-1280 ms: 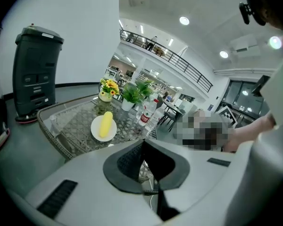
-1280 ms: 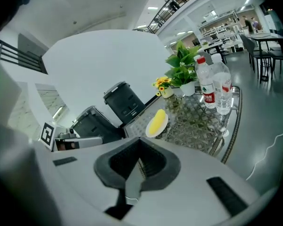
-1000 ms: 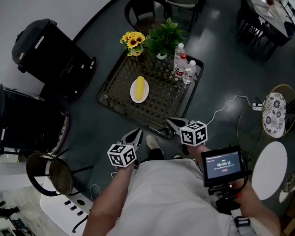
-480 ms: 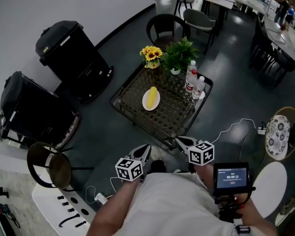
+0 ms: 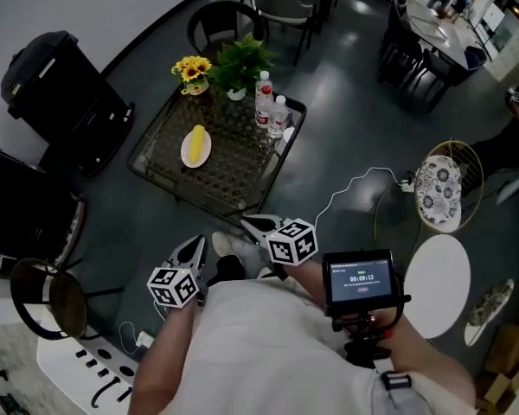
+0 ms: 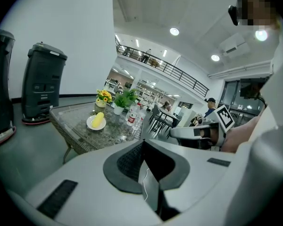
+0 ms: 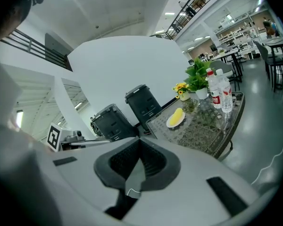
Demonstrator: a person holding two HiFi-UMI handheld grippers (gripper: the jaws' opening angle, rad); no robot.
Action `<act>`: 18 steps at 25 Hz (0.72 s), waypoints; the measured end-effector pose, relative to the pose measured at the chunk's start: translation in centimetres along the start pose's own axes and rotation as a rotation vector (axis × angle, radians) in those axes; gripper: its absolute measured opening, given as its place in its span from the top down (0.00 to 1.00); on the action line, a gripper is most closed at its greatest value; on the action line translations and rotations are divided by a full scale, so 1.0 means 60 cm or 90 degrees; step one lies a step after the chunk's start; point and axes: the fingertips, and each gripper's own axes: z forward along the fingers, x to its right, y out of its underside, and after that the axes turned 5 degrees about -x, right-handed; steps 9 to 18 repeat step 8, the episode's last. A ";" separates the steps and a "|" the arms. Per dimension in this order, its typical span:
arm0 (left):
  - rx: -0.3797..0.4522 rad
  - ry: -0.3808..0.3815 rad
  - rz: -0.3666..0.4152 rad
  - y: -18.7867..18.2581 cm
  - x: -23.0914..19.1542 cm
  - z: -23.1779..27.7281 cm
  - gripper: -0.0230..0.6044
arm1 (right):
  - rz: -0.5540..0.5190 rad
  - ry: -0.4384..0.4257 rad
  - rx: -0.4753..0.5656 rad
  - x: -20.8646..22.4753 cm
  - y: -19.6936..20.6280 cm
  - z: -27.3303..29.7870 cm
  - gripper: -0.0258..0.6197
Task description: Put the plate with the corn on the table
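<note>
A white plate (image 5: 195, 148) with a yellow corn cob (image 5: 197, 137) on it rests on the glass-topped wicker table (image 5: 242, 184), toward its left side. Both grippers hang close to the person's body, well short of the table's near edge. My left gripper (image 5: 194, 251) is shut and holds nothing. My right gripper (image 5: 254, 226) is likewise shut and empty. The left gripper view shows the plate (image 6: 95, 122) far ahead beyond the closed jaws of the left gripper (image 6: 142, 144). The right gripper view shows the plate (image 7: 175, 119) past the closed right gripper (image 7: 138, 147).
Sunflowers (image 5: 190, 69), a green plant (image 5: 239, 61) and two water bottles (image 5: 271, 109) stand at the table's far end. Black bins (image 5: 56, 89) stand left, chairs (image 5: 216, 26) behind. A cable (image 5: 355, 184) runs over the floor. A round white top (image 5: 437, 284) is at right.
The head view has swung, so the table and plate now sit further left in the picture. Both grippers stay shut and near the body.
</note>
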 end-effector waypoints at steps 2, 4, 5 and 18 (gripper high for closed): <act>-0.002 0.006 -0.005 -0.003 -0.007 0.010 0.95 | 0.005 0.005 -0.005 0.006 0.000 0.006 0.95; -0.003 0.005 -0.003 0.006 0.011 0.003 0.95 | 0.006 0.004 -0.005 -0.001 0.012 -0.012 0.95; -0.002 0.004 -0.001 0.013 0.026 -0.002 0.95 | 0.004 0.003 -0.003 -0.006 0.020 -0.028 0.95; 0.001 0.002 0.005 0.029 0.072 -0.012 0.95 | 0.001 0.002 0.006 -0.015 0.037 -0.076 0.95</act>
